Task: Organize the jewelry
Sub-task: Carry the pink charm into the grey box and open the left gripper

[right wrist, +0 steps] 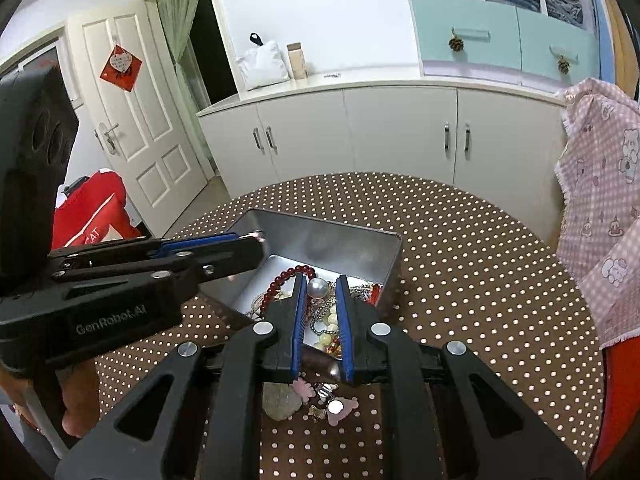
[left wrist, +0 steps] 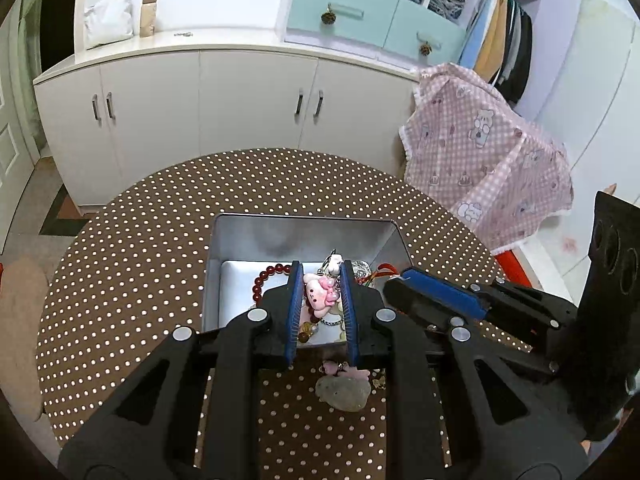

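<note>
Left gripper [left wrist: 320, 312]: jaws narrow with a gap between the pads; nothing visibly clamped, a pink charm [left wrist: 319, 295] showing through the gap from the tin below.
Right gripper [right wrist: 319, 328]: jaws likewise narrow and, as far as I can tell, empty; it hangs over the near end of the tin.
Loose pieces on the desk [right wrist: 460, 272]: a greyish stone [right wrist: 281, 403], small pink charms [right wrist: 340, 410] and a tiny gold bit lie just outside the tin's near wall, under both grippers.
Tin [right wrist: 384, 276]: open metal box near the desk's middle, already holding a red bead bracelet [right wrist: 286, 278], a large pearl [right wrist: 317, 288], chains and pale beads in a tangle.
Step in hand, my judgement: fetching the leftovers in front of the tin.
Doing it well: open wider before descending, take one piece at a time, pinch the stone across its thinner side, and lift clear over the tin's wall before letting go.
Risk: small flat charms may slip or skate on the dotted cloth.
Far: white cabinets [left wrist: 200, 120], not involved.
</note>
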{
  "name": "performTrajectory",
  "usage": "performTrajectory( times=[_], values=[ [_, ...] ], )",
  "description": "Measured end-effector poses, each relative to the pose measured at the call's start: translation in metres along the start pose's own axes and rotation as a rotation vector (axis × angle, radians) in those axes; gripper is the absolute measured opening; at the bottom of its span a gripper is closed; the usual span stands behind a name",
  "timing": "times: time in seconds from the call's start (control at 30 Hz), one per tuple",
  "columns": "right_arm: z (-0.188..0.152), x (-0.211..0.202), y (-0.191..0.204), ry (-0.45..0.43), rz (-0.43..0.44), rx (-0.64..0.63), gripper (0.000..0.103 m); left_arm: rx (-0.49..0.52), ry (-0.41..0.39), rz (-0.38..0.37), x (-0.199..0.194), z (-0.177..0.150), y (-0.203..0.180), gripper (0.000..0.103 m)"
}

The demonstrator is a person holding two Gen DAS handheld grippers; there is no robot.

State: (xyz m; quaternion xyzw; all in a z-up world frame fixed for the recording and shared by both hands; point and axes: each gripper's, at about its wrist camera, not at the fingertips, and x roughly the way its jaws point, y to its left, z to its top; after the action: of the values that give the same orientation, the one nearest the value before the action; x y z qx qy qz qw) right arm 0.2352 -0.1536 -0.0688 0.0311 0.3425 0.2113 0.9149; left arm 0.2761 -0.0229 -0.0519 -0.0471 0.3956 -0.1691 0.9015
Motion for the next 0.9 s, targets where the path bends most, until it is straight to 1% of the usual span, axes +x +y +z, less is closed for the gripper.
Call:
performTrajectory(
  times=[0.2,0.43,0.5,0.67,0.8,0.83,0.87,0.9],
  values=[
    [-0.002,0.004,-0.004,0.014,0.001,0.019,0.015,-0.007,0.023,0.006,0.011,-0.001,0.003,0.019],
    [-0.001,-0.007,-0.005,-0.024,-0.014,0.017,0.026,-0.018,0.036,0.001,0.015,-0.003,0.004,0.020],
    [-0.001,-0.012,-0.006,-0.038,-0.017,0.019,0.033,-0.026,0.045,-0.004,0.018,-0.002,0.004,0.020],
    [-0.005,-0.019,-0.013,-0.054,-0.022,0.042,0.037,-0.020,0.058,-0.005,0.020,-0.003,0.003,0.020],
    [-0.011,-0.021,-0.017,-0.048,-0.021,0.057,0.039,-0.023,0.065,-0.004,0.020,-0.003,0.003,0.021],
    [-0.012,-0.022,-0.018,-0.047,-0.020,0.062,0.039,-0.023,0.068,-0.005,0.020,-0.003,0.003,0.023],
    [-0.014,-0.022,-0.018,-0.046,-0.019,0.065,0.039,-0.024,0.069,-0.010,0.020,-0.003,0.003,0.033],
    [-0.015,-0.024,-0.019,-0.045,-0.019,0.071,0.039,-0.029,0.065,-0.019,0.019,-0.004,0.002,0.057]
  ],
)
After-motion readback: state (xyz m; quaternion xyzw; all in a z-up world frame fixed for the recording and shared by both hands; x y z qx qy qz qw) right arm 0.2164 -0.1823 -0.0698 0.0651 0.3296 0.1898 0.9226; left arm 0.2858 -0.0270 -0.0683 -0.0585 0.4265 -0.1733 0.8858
